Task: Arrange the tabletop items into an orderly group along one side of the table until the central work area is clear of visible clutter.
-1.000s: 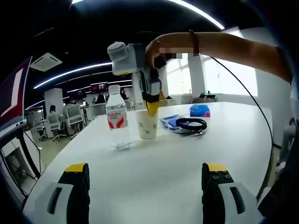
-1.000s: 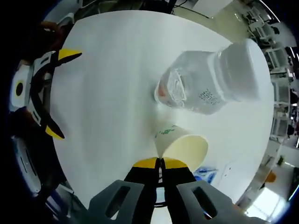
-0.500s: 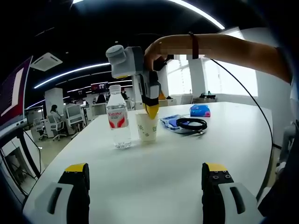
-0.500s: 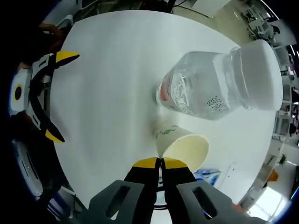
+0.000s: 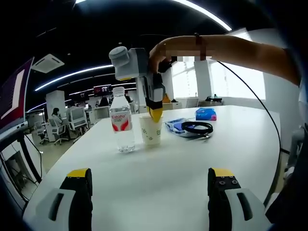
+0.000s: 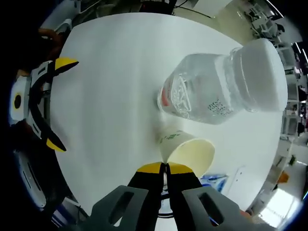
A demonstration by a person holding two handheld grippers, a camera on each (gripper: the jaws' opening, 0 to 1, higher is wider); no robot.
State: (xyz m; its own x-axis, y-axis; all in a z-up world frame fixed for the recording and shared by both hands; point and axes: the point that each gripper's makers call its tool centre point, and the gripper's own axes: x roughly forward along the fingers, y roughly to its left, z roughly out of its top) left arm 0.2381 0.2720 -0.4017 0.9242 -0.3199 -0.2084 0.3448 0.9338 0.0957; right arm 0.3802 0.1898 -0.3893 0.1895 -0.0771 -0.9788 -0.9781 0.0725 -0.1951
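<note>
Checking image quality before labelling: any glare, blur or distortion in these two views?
Left gripper view: windows behind blow out white, water bottle and paper cup stay sharp. Right gripper view: fisheye bulges the bottle, table glares white, edges soften.

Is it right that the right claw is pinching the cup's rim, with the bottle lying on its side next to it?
Not quite. The right claw does pinch the cup rim, but the bottle stands upright beside it, as the left gripper view shows.
</note>
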